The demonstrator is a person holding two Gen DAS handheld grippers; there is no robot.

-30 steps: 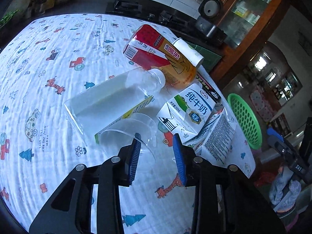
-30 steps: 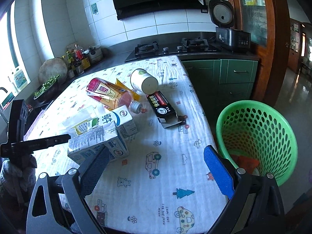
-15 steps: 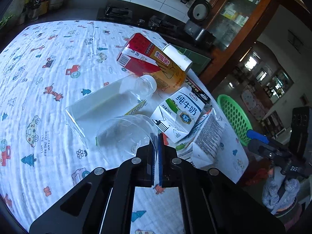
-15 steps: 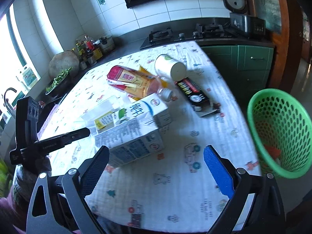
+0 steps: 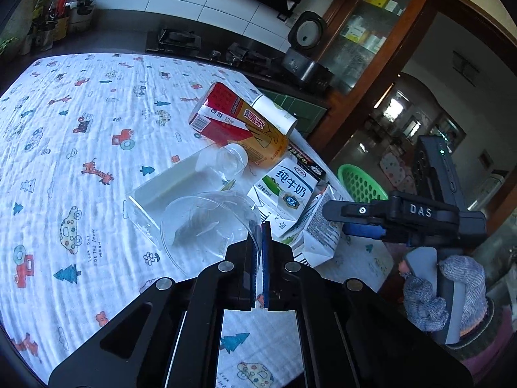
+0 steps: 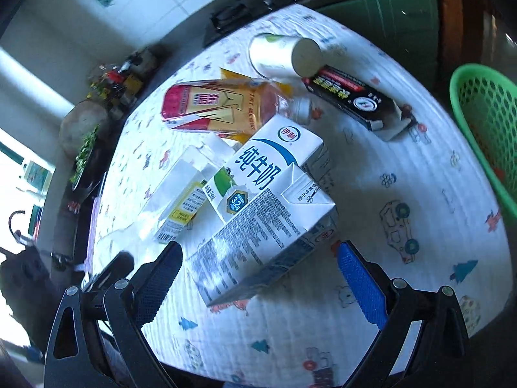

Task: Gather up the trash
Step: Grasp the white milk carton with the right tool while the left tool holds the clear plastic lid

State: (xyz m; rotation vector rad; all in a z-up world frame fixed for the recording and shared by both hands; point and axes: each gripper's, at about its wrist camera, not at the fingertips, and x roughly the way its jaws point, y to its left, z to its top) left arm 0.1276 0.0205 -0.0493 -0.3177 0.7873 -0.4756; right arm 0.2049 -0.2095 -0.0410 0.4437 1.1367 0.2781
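My left gripper (image 5: 258,229) is shut on the rim of a clear plastic cup (image 5: 206,226) lying on the table. Trash lies in a heap: a clear bottle (image 5: 190,181), a red-orange tea bottle (image 5: 239,123), a white paper cup (image 5: 274,116), two milk cartons (image 5: 287,190) and a black box (image 6: 352,97). My right gripper (image 6: 258,255) is open, its fingers on either side of the nearer milk carton (image 6: 265,226), apart from it. It also shows at the right of the left wrist view (image 5: 365,223).
A green perforated basket (image 6: 484,119) stands off the table's right edge, also in the left wrist view (image 5: 358,184). The cartoon-print tablecloth (image 5: 64,129) covers the table. A stove and rice cooker (image 5: 307,48) line the far counter.
My left gripper closed on the clear cup's rim. My right gripper moved forward and down to the nearer milk carton, staying open.
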